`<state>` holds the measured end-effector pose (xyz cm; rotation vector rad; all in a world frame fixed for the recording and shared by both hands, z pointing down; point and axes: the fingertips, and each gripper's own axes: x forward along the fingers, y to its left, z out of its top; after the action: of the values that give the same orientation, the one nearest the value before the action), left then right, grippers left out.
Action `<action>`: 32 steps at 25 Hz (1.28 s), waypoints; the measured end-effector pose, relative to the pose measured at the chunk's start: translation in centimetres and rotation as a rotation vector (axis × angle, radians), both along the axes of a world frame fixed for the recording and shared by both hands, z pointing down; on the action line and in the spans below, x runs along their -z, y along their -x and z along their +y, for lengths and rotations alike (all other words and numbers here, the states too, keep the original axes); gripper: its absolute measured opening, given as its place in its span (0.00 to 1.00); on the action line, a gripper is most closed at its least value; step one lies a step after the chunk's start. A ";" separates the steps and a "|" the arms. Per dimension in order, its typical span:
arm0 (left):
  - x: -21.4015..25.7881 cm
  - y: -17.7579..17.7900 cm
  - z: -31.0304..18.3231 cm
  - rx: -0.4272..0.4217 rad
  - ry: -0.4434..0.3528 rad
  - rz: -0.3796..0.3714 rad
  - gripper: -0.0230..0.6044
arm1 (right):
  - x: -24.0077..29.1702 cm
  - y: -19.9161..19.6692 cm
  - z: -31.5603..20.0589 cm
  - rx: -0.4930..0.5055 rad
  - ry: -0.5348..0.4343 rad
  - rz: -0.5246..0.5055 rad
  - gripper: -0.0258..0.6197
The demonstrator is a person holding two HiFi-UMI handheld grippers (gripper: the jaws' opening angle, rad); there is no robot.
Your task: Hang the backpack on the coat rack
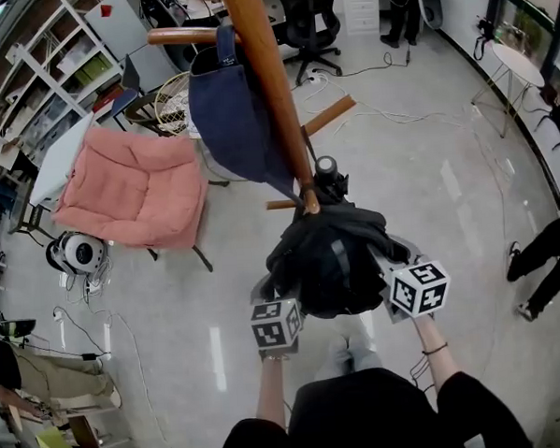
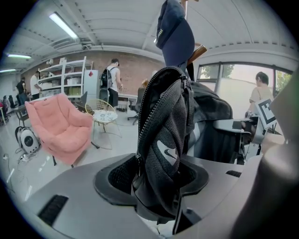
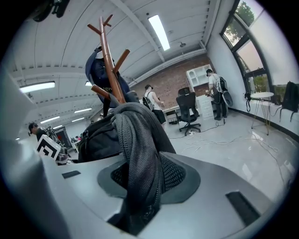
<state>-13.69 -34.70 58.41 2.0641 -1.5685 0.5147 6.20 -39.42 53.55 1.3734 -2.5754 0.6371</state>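
Presently carrying the backpack (image 1: 331, 262) from below on both sides, pressed up against the coat rack (image 1: 271, 97) at the head view's centre, just under a short peg (image 1: 281, 204) at about 11 o'clock of the bag. Cannot tell of any loop over that peg yet. Supporting from 7 o'clock with the left gripper (image 2: 159, 184), fingers (image 2: 117, 179) spread fairly wide around a zipped mesh pocket (image 2: 163, 140), with fabric between them and no clear pinch. Supporting from 4 o'clock with the right gripper (image 3: 140, 184), fingers closer together yet apart, draped with a thick fold of the same mesh, loose rather than clamped. Probably kept low and to either side to take the weight during the search for a peg. Likely aiming low because of a navy bag (image 1: 232, 118) already on a higher peg (image 1: 181, 34), further out at 11 o'clock.
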 end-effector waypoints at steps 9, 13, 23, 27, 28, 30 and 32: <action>-0.8 0.4 0.5 0.025 0.003 0.007 0.53 | -0.9 0.4 0.1 -0.016 0.046 -0.042 0.36; 0.0 1.3 0.9 0.058 -0.023 -0.002 0.55 | -0.5 1.1 1.1 0.016 0.022 -0.027 0.38; 4.4 3.2 2.6 0.128 -0.137 -0.035 0.54 | 4.0 1.1 3.7 0.096 -0.081 -0.081 0.39; 7.3 2.9 3.5 0.132 -0.217 -0.028 0.46 | 5.8 0.4 4.6 0.092 -0.128 -0.088 0.39; 7.9 2.8 3.6 0.129 -0.236 -0.032 0.43 | 6.2 0.3 4.8 0.094 -0.142 -0.091 0.39; 9.0 2.6 3.7 0.119 -0.265 -0.050 0.33 | 7.1 0.3 5.1 0.098 -0.164 -0.098 0.31; 10.0 2.5 4.0 0.105 -0.284 -0.071 0.23 | 8.1 0.3 5.4 0.093 -0.180 -0.107 0.21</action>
<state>-16.21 -30.73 48.38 2.1720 -1.8728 0.3459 5.94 -34.00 45.46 1.2913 -2.8242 0.4868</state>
